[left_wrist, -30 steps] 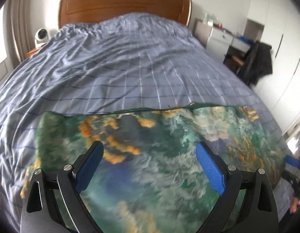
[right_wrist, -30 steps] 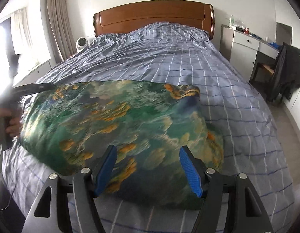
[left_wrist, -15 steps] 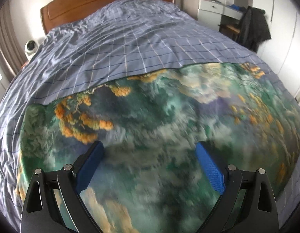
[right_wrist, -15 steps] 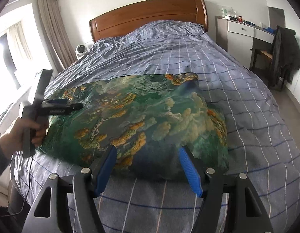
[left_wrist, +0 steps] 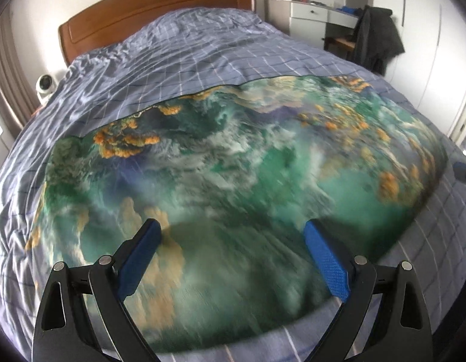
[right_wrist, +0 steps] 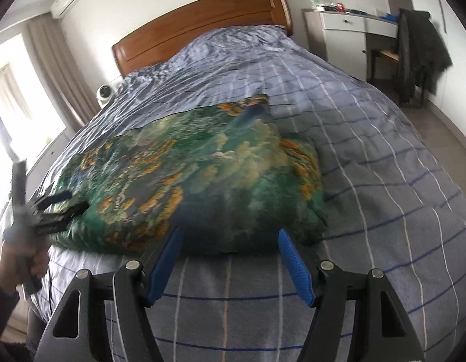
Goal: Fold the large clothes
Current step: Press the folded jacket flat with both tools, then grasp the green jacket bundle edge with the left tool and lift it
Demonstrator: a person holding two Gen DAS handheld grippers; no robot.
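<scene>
A large green cloth printed with orange and white patches lies folded flat on the blue checked bed. My left gripper hangs open just over the cloth's near part, nothing between its blue pads. In the right wrist view the cloth lies ahead, and my right gripper stands open at its near edge, with nothing held. That view also shows the left gripper at the cloth's left end, held by a hand. The right gripper's tip shows at the cloth's right end.
A wooden headboard closes the far end of the bed. A white cabinet and a chair with a dark coat stand to the right. A small white round device sits left of the bed, near curtains.
Both views have rolled. My left gripper has moved in and down over the cloth, which now fills its view. The right gripper shifted, so the cloth's near edge now sits at its fingertips.
</scene>
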